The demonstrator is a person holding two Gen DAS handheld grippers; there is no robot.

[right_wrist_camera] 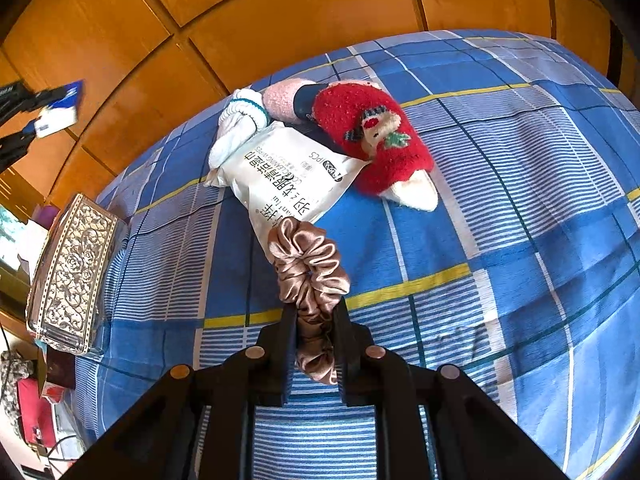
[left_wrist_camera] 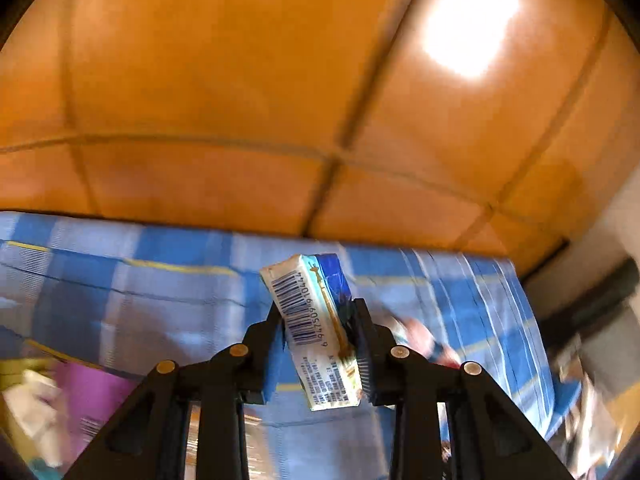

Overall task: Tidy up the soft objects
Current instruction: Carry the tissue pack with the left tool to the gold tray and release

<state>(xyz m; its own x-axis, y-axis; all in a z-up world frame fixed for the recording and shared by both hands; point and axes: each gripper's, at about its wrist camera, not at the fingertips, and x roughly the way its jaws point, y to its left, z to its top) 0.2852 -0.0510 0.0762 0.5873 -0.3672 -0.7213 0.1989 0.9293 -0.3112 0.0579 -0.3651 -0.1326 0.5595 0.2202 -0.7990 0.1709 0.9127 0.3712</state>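
While both of your hand-held grippers are loaded, you are in the carrying step of the sorting. Your left hand-held gripper (left_wrist_camera: 320,350) is clamped on a tissue pack (left_wrist_camera: 314,330), which stands tilted between the jaws, lifted above the bed (left_wrist_camera: 140,280); that view is blurred. Your right hand-held gripper (right_wrist_camera: 314,344) is closed tight on a scrunchie (right_wrist_camera: 308,280), whose free loop hangs out in front, over the edge of a wipes pack (right_wrist_camera: 280,168) on the bed.

Behind the wipes pack lie a red slipper (right_wrist_camera: 368,136), a pink sock (right_wrist_camera: 280,100) and a white sock (right_wrist_camera: 236,132), all touching in one heap. A silver box (right_wrist_camera: 68,272) stands at the left edge of the bed.

I judge that each held thing needs a place now. Where they belong, the views do not tell; the box may be the container. For the next move, bring one hand-held gripper over the goal, lower it, and open only when the thing rests. The scrunchie is slippery and loose, so it may catch on a pad.
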